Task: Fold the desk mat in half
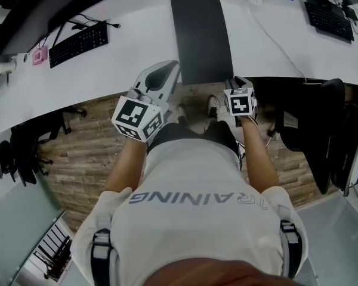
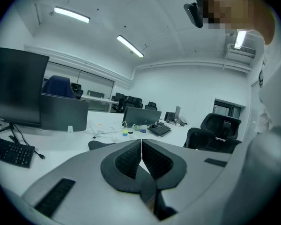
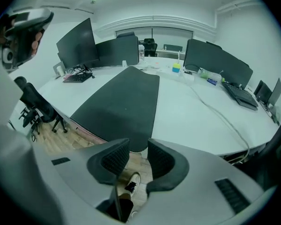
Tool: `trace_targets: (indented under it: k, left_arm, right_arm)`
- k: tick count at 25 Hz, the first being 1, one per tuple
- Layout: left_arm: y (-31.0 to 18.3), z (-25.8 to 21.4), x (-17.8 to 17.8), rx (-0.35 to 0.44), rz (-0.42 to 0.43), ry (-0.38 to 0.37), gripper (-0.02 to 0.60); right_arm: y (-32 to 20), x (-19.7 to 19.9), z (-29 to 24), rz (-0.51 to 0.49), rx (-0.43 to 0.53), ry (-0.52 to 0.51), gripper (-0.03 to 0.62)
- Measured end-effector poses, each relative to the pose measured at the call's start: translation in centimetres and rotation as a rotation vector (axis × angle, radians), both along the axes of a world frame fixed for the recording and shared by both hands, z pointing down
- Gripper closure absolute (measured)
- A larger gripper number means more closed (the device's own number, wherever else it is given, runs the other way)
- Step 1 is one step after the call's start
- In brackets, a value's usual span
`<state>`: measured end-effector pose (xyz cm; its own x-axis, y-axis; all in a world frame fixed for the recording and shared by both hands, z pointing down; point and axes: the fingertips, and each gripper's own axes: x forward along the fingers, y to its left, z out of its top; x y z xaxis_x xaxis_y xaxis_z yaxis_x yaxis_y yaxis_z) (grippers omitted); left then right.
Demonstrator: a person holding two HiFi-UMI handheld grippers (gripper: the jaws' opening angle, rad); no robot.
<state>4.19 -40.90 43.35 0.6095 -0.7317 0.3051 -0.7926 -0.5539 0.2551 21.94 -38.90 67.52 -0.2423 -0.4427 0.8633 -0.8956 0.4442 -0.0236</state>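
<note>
the desk mat lies flat and unfolded at the near edge of the desk. the left gripper is clenched on nothing; the right gripper stands released, empty, near the mat's near end.

Black desk mat; white desk; brown plank-patterned floor; black keyboard.

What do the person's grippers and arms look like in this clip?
Both the left gripper and right gripper have pale grey shells, dark ribbed fingers and a white cube with black square markers. The person wears a white short-sleeved shirt.
</note>
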Motion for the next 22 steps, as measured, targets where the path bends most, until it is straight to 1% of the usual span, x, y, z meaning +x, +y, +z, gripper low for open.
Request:
trace_targets:
  k: [2, 4, 5, 7, 10, 12, 18, 22]
  left_arm:
    - [0.0, -0.1, -0.2, 0.002, -0.004, 0.001, 0.551]
    - [0.0, -0.3, -0.4, 0.006, -0.008, 0.005, 0.551]
    - [0.0, -0.4, -0.4, 0.009, -0.009, 0.008, 0.551]
    - [0.0, -0.9, -0.6, 0.021, -0.013, 0.016, 0.551]
    - [0.0, -2.0, -1.1, 0.052, -0.030, 0.030, 0.551]
    - [0.1, -2.9, -1.6, 0.072, -0.046, 0.037, 0.551]
    - [0.5, -5.2, -3.4, 0.114, -0.110, 0.050, 0.551]
    - [1.1, -7.6, -5.5, 0.185, -0.186, 0.035, 0.551]
  right_arm:
    - [-0.3, 0.1, -0.7, 0.002, 0.025, -0.006, 0.436]
    - [-0.9, 0.3, -2.0, 0.023, 0.073, -0.031, 0.430]
    - [-1.4, 0.4, -3.1, 0.035, 0.110, -0.049, 0.436]
    - [-2.6, 0.5, -6.0, 0.055, 0.204, -0.077, 0.503]
    - [-4.5, 0.1, -10.9, 0.061, 0.349, -0.112, 0.547]
    - [-5.5, -0.6, -14.1, 0.057, 0.427, -0.156, 0.569]
    - [-6.9, -3.1, -22.5, 0.022, 0.597, -0.277, 0.571]
    - [-6.9, -4.9, -27.2, -0.016, 0.680, -0.349, 0.571]
